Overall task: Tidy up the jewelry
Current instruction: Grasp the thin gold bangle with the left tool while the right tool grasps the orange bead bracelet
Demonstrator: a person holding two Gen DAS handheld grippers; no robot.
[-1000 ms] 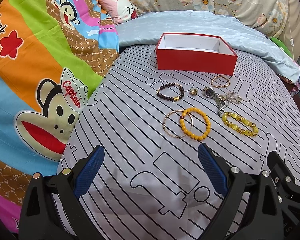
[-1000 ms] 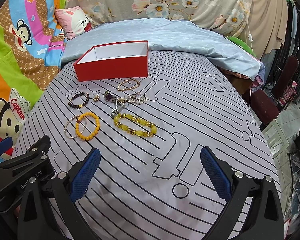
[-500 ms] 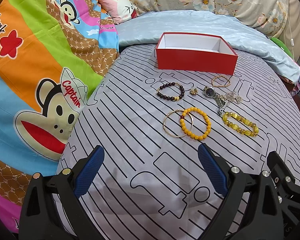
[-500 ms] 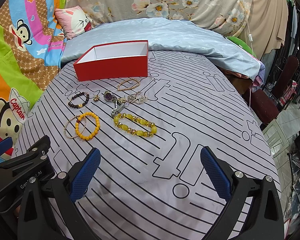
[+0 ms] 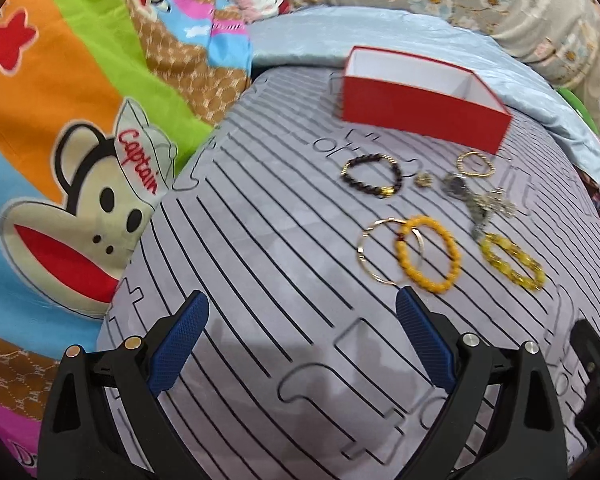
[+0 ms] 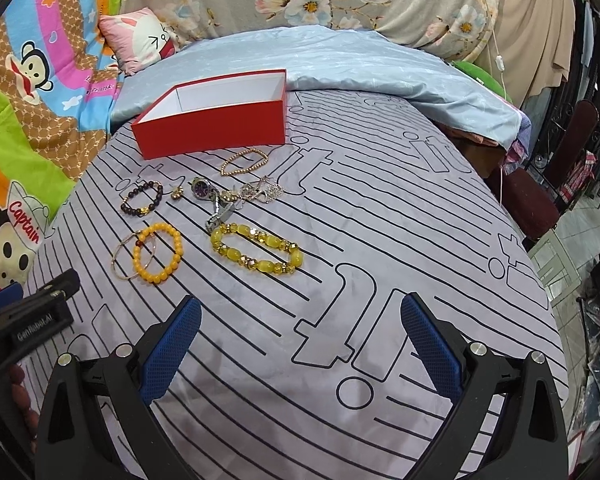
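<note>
A grey bedsheet with black line print [image 6: 380, 208] covers the bed, and everything is best placed against the open red cardboard box with a white inside [image 6: 216, 120] standing toward its far end.

Well in front of the box and off to its left, the left gripper [image 5: 302, 334] hangs above the sheet, its blue-padded fingers [image 5: 180, 340] spread wide with nothing between them. Closer to the box, ahead of its left end, lies a dark beaded bracelet with a gold charm [image 6: 142, 199]. Nearer than that sits a thin gold bangle [image 6: 130, 256], overlapped by an orange-yellow beaded bracelet [image 6: 158, 253]. A small gold trinket [image 6: 176, 194] rests just right of the dark bracelet, then a purple-faced wristwatch with a metal band [image 6: 210, 196]. Right in front of the box lies a slim gold bead bracelet [image 6: 245, 161], and past the watch a tangled silver chain piece [image 6: 262, 192]. Nearer than the watch stretches a chunky yellow stone bracelet [image 6: 256, 249].

The right gripper [image 6: 298, 330] hovers well in front of the box, released, fingers wide apart over bare sheet.
</note>
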